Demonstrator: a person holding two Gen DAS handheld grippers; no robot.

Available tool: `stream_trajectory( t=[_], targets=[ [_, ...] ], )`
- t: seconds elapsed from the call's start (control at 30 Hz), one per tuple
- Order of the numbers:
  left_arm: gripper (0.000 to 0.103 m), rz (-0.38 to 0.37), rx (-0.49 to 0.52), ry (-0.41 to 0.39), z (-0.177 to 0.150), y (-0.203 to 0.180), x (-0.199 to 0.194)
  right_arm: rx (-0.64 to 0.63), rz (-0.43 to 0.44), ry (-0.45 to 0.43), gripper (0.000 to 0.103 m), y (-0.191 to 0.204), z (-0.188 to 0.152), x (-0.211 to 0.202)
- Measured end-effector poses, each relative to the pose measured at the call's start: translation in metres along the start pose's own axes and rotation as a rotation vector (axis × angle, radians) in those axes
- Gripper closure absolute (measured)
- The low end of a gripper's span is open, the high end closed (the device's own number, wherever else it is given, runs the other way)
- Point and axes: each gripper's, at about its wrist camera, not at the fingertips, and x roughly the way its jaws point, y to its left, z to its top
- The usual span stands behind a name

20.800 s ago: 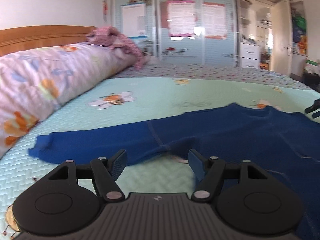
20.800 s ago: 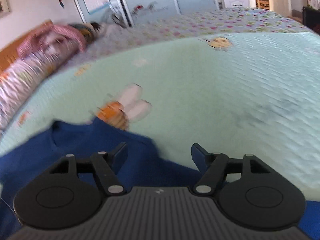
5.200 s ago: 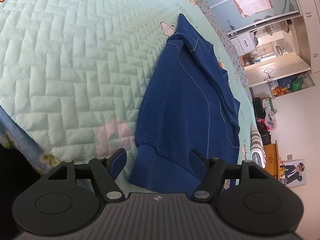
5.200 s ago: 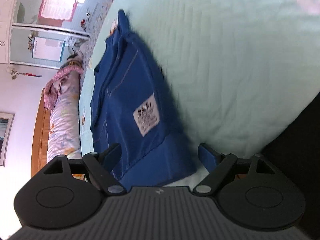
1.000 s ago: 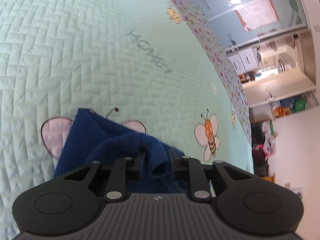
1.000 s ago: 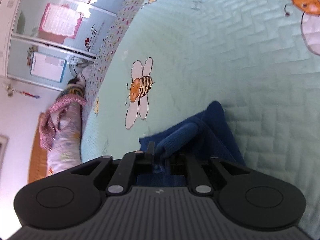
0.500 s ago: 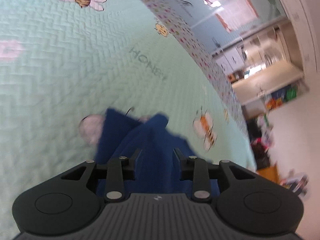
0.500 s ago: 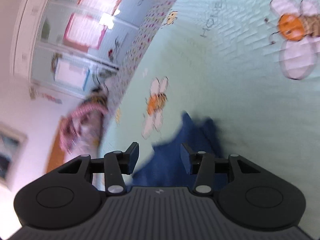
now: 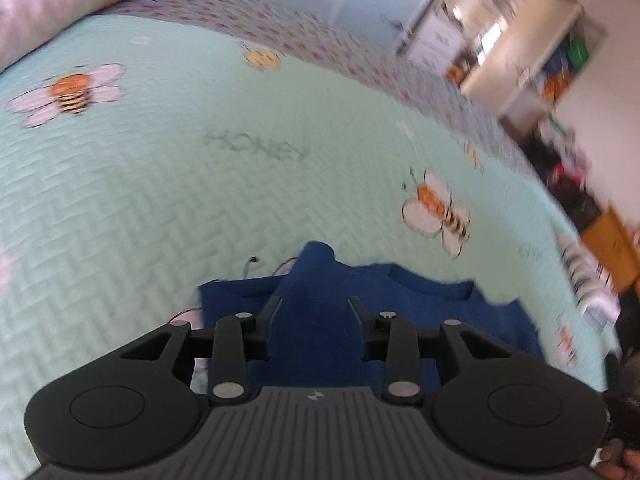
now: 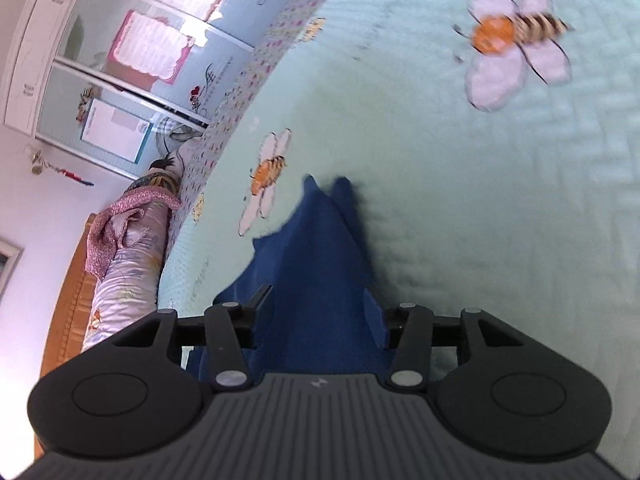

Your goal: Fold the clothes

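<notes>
Down past both pairs of fingers lies the blue sweater (image 9: 400, 320), folded into a compact bundle on the mint-green bedspread (image 9: 160, 200), and much of it is hidden under the tools' black bodies. On the left gripper (image 9: 314, 312) the jaws stand moderately apart with blue cloth showing in the gap behind them; the pads do not seem to press on it, though the blur of this view makes that hard to judge. A raised peak of fabric pokes up just beyond the fingertips, and the garment's far edge runs ragged toward the right finger side. At the lower right rim a dark object and part of a person's hand (image 9: 618, 462) are cut off by the frame, too little to identify further. On the right gripper (image 10: 320, 304) the jaws are opening, fairly wide, the sweater (image 10: 320, 264) lying between and beyond them, its pointed end stretching away from the fingertips; the cloth hangs free of the left finger (image 10: 262, 300), while the right fingertip is lost against the blue. Beyond, printed bees (image 10: 516, 36) dot the quilt, a rolled floral duvet (image 10: 128, 272) lies off the left finger side, and the wardrobe doors (image 10: 140, 60) are smeared by distortion.
</notes>
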Motion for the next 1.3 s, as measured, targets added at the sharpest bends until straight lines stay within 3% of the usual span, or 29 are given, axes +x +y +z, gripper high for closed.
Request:
stream_trajectory(
  t=[0.13, 0.27, 0.3, 0.37, 0.43, 0.57, 0.73, 0.77, 0.83, 0.97, 1.07, 1.17, 1.3],
  targets=[
    [0.067, 0.079, 0.024, 0.053, 0.012, -0.001, 0.041, 0.038, 0.012, -0.010, 0.052, -0.009, -0.006, -0.007],
    [0.067, 0.105, 0.050, 0.102, 0.018, 0.001, 0.070, 0.026, 0.014, -0.011, 0.051, -0.008, -0.002, -0.010],
    [0.070, 0.107, 0.062, 0.095, 0.018, 0.001, 0.073, 0.025, 0.017, -0.013, 0.050, -0.007, 0.000, -0.010],
    [0.091, 0.107, 0.080, 0.068, 0.019, 0.000, 0.073, 0.026, 0.024, -0.017, 0.049, -0.006, 0.002, -0.010],
    [0.093, 0.122, 0.092, 0.018, 0.022, 0.001, 0.067, 0.025, 0.030, -0.019, 0.049, -0.005, 0.002, -0.011],
    [0.093, 0.117, 0.026, -0.084, 0.037, 0.015, 0.052, 0.017, 0.039, -0.016, 0.049, 0.000, -0.002, -0.014],
    [0.089, 0.078, -0.052, -0.003, 0.038, 0.027, 0.066, -0.011, 0.058, -0.018, 0.049, 0.010, -0.004, -0.017],
    [0.079, 0.070, -0.057, 0.000, 0.034, 0.028, 0.065, -0.021, 0.064, -0.016, 0.049, 0.014, -0.004, -0.016],
    [0.063, 0.031, -0.082, -0.030, 0.024, 0.032, 0.049, -0.049, 0.081, -0.003, 0.048, 0.023, -0.006, -0.013],
    [0.061, -0.037, -0.107, -0.088, -0.005, 0.036, 0.003, -0.136, 0.101, 0.035, 0.047, 0.044, -0.013, -0.002],
    [0.052, -0.090, -0.114, -0.102, -0.047, 0.034, -0.034, -0.188, 0.104, 0.074, 0.041, 0.053, -0.023, 0.007],
    [0.052, -0.073, -0.109, -0.084, -0.096, 0.032, -0.060, -0.190, 0.053, 0.085, 0.041, 0.047, -0.034, 0.009],
    [0.052, -0.036, -0.105, -0.064, -0.145, 0.035, -0.077, -0.268, -0.063, 0.012, 0.041, 0.036, -0.045, -0.013]
  ],
)
